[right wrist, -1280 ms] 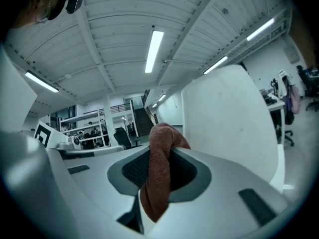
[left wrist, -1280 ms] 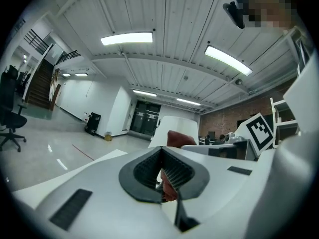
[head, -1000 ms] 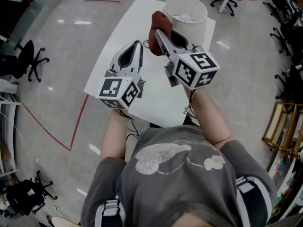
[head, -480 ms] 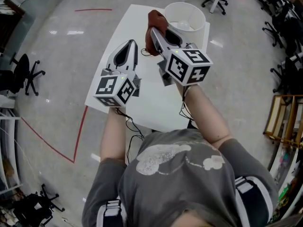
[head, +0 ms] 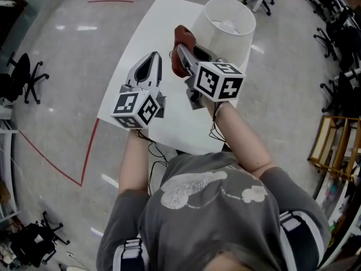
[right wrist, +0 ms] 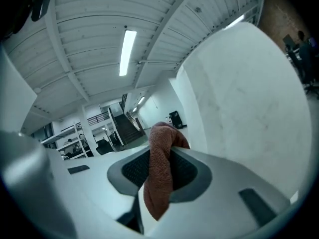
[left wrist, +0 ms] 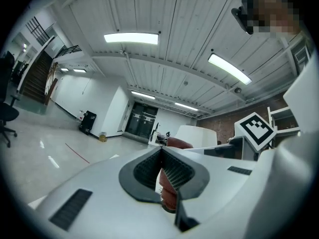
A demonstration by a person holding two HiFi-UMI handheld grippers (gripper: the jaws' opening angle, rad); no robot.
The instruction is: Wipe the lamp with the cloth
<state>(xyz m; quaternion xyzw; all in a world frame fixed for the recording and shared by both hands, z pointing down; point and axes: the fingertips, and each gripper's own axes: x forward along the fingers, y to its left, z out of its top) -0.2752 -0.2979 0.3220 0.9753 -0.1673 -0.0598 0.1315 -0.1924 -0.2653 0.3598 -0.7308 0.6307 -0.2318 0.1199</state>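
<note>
The lamp stands at the far end of the white table. Its shade is plain white and drum-shaped, slightly narrower at the top, and the top opening shows a bulb inside. In the right gripper view the shade fills the right side of the frame; its surface is pale, with faint mottling. The right gripper is raised over the table just left of the shade. Its jaws are clamped on a reddish-brown terry cloth. The cloth is pinched between the ribbed pads, with a rounded fold standing above the jaw tips and a tail hanging below them. The cloth is close beside the shade wall; contact between the two cannot be confirmed from either view. The left gripper is held over the table to the left of the right gripper, apart from the lamp. Its jaws are pressed together with nothing between them; the cloth visible there lies behind the jaws, not in them. The floor around the table is grey and glossy.
</note>
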